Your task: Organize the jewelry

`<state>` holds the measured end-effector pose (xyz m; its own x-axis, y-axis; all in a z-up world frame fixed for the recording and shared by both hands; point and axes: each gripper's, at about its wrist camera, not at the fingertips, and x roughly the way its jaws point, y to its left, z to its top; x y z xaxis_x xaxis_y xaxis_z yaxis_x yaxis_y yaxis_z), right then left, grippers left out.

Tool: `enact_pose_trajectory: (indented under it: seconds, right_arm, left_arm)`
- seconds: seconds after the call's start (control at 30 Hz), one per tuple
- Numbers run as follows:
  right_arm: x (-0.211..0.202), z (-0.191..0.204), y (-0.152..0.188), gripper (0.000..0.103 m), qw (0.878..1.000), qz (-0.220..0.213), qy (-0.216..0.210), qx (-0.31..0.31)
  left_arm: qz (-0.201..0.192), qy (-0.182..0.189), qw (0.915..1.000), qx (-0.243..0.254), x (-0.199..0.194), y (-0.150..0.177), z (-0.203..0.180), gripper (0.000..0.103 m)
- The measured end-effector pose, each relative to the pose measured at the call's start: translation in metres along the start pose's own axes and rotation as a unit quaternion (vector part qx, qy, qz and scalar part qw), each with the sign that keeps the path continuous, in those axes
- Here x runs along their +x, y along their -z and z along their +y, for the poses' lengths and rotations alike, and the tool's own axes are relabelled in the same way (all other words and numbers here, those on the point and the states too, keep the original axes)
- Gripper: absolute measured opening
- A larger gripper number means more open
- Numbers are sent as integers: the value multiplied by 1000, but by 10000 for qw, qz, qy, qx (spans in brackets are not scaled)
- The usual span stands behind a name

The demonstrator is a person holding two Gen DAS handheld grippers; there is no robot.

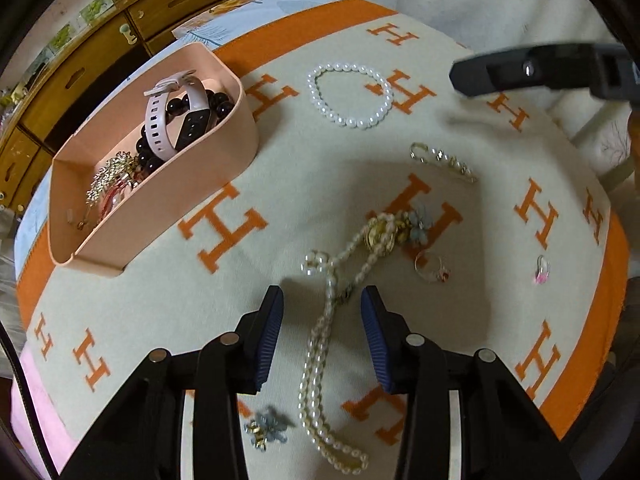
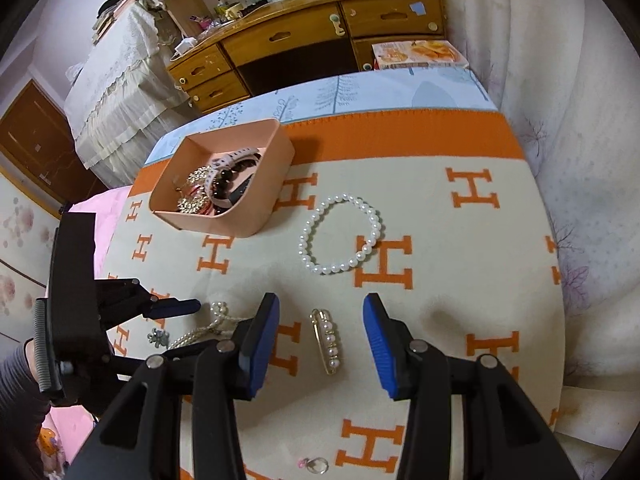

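Observation:
A pink box (image 1: 120,236) (image 2: 256,216) holds a pink watch (image 1: 160,120), dark beads and gold pieces. On the cream-and-orange blanket lie a pearl bracelet (image 1: 348,94) (image 2: 340,234), a pearl pin (image 1: 444,162) (image 2: 329,342), a long pearl necklace (image 1: 328,336) with a gold pendant (image 1: 382,234), a ring (image 1: 430,268), a pink ring (image 1: 541,270) and a blue flower piece (image 1: 268,428). My left gripper (image 1: 322,320) is open, its fingers on either side of the necklace. My right gripper (image 2: 320,324) is open, its fingers either side of the pearl pin.
The blanket (image 2: 460,320) covers a bed with a blue sheet (image 2: 360,92) at the far end. Wooden drawers (image 2: 304,44) stand behind it. White curtains (image 2: 560,120) hang on the right. The left gripper (image 2: 176,307) shows at the left of the right wrist view.

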<state>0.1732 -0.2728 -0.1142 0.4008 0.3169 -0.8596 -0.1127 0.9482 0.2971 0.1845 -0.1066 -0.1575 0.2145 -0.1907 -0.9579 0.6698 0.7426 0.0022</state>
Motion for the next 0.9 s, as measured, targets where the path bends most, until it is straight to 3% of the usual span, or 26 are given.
enact_pose_trajectory:
  seconds: [0.4,0.53,0.6,0.77,0.9]
  right_arm:
    - [15,-24,-3,44,9996,66,-45,285]
    - [17,-34,-11,44,9985,-13,-92,541]
    - [21,-37,-17,44,9979,-43,-76,645]
    - [37,-33,-34,44,9974,8,177,698]
    - [55,-19,-44,44,9970,211,593,455]
  left_arm:
    - [-142,31,9999,-43,9,-30,10,38]
    - [-113,-56,9998,134,10,-30,-5,10]
    - [-66,-288,9994,163,11,-32,-14,9]
    - [37,-421,9983,-397,9,-36,-13,7]
    - [-26,-187,9954,-934,-3,-34,1,4]
